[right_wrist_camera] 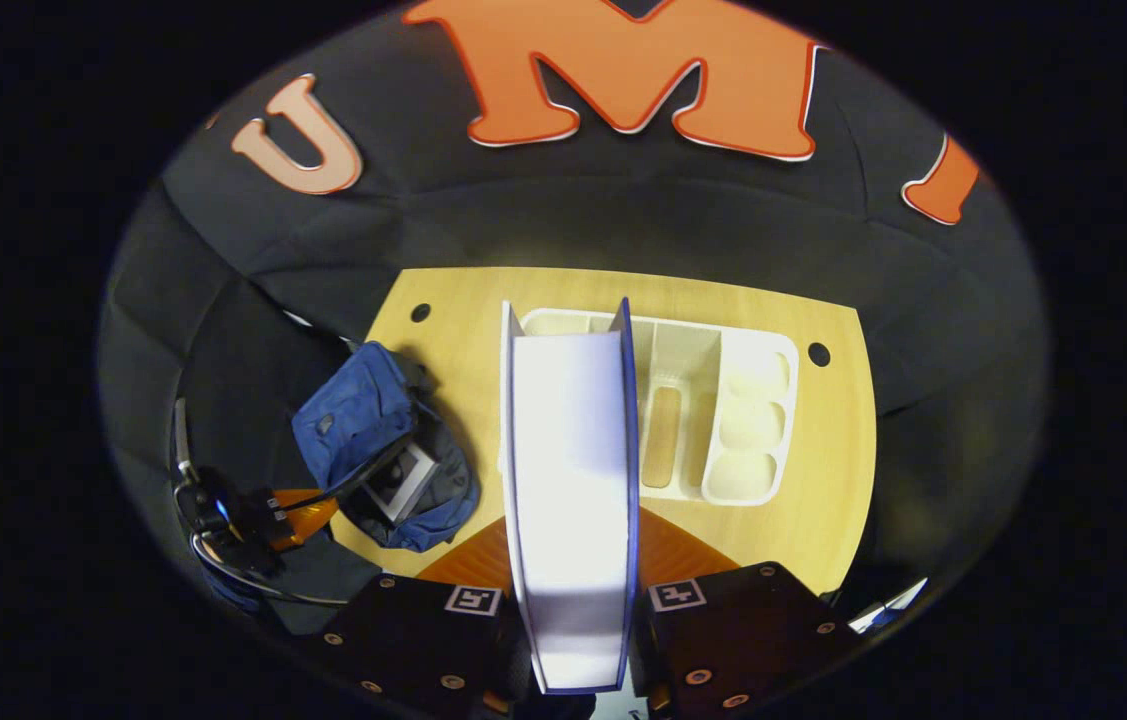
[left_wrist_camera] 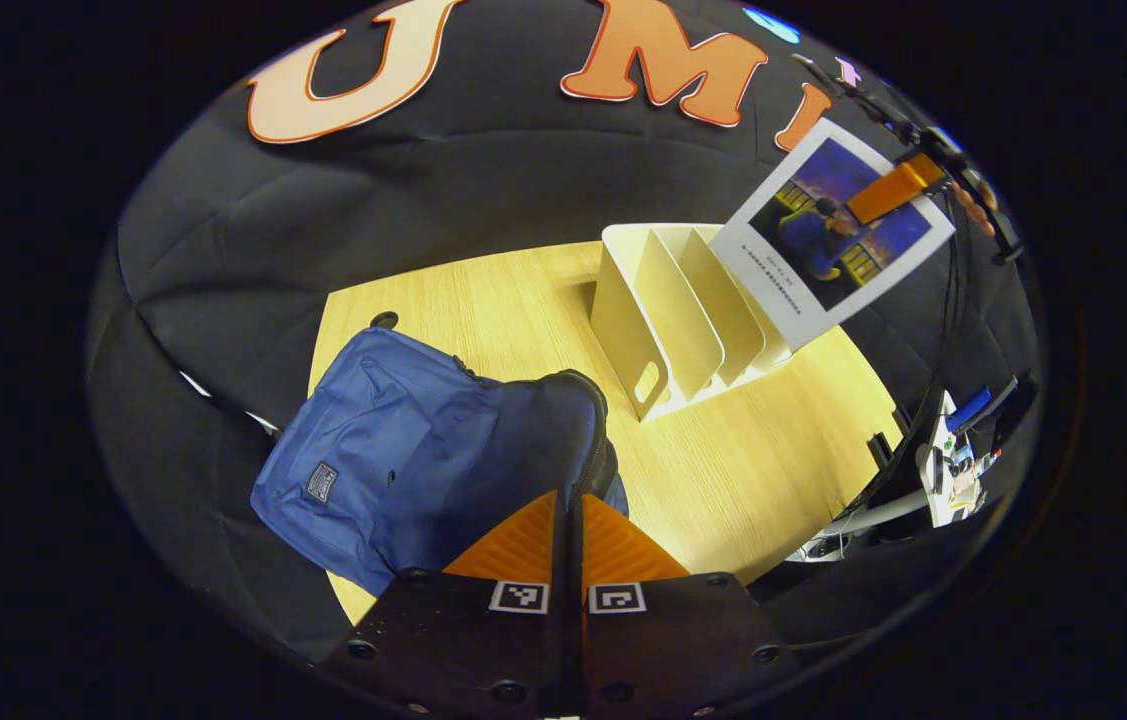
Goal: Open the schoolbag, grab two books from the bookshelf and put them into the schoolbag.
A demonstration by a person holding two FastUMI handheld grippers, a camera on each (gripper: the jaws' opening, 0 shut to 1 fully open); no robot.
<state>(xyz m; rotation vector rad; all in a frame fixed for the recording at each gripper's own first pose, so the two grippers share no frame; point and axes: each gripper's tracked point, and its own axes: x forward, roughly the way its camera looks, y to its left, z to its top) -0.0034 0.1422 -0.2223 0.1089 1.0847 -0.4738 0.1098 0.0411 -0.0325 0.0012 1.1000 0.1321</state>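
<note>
Book (right_wrist_camera: 573, 480) sits clamped between right gripper (right_wrist_camera: 573, 560) jaws (above bookshelf (right_wrist_camera: 723, 420)).

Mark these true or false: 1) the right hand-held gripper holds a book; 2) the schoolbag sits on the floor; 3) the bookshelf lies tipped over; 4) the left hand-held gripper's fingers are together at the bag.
1) True: the right hand-held gripper clamps a book above the table.
2) False: the blue schoolbag lies on the table.
3) False: the white bookshelf stands upright.
4) True: the left hand-held gripper has its fingers together at the bag's opening; what they pinch is hidden.
</note>
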